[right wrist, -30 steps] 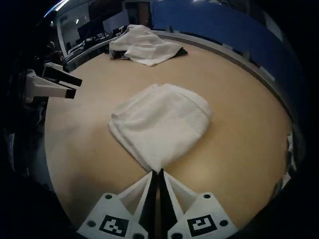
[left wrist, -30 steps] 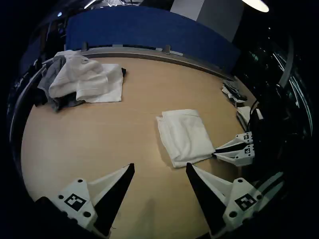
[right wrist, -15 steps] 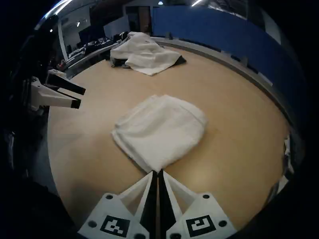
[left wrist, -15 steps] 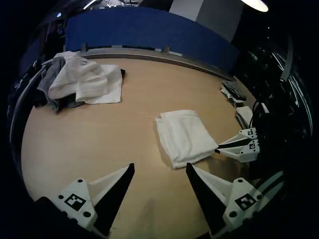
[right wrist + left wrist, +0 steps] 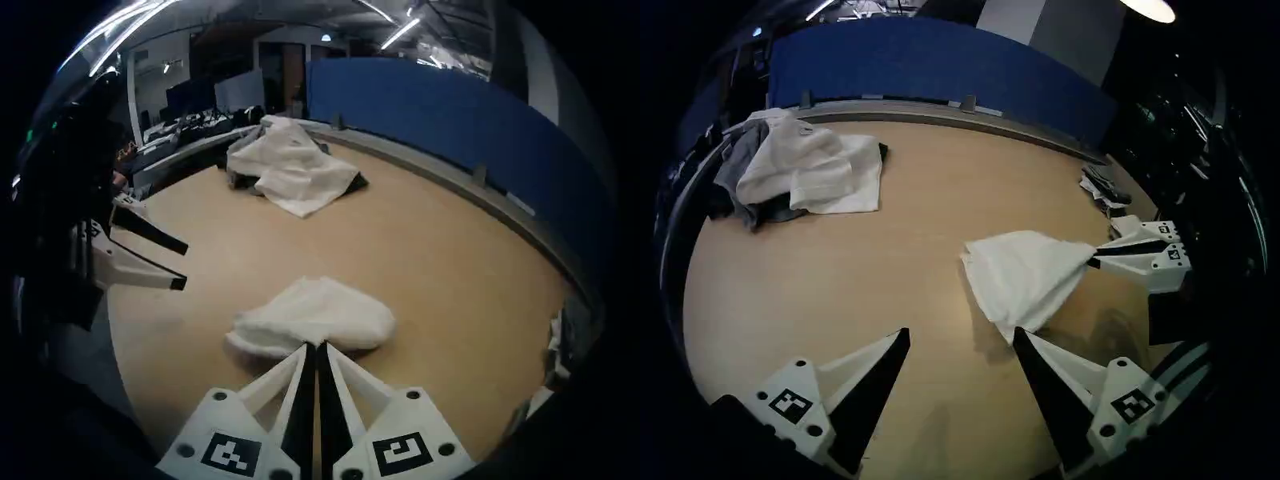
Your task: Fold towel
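A folded white towel (image 5: 1024, 272) hangs partly lifted over the middle of the wooden table (image 5: 840, 272), its right corner raised. My right gripper (image 5: 1094, 258) is shut on that corner, seen from the side in the left gripper view. In the right gripper view the same towel (image 5: 316, 320) rises toward my right gripper (image 5: 317, 349), whose fingers are closed on its near edge. My left gripper (image 5: 960, 340) stands open in front of the towel, above bare table, and appears at the left as the left gripper (image 5: 180, 264) in the right gripper view.
A heap of white and grey cloths (image 5: 804, 164) lies at the table's far left; the same cloth heap (image 5: 292, 164) is far off in the right gripper view. A blue partition (image 5: 944, 68) runs behind the table. More folded cloths (image 5: 1104, 184) sit at the right edge.
My right gripper has risen with the towel's corner, lifting that side off the table. The left gripper has stayed where it was, open.
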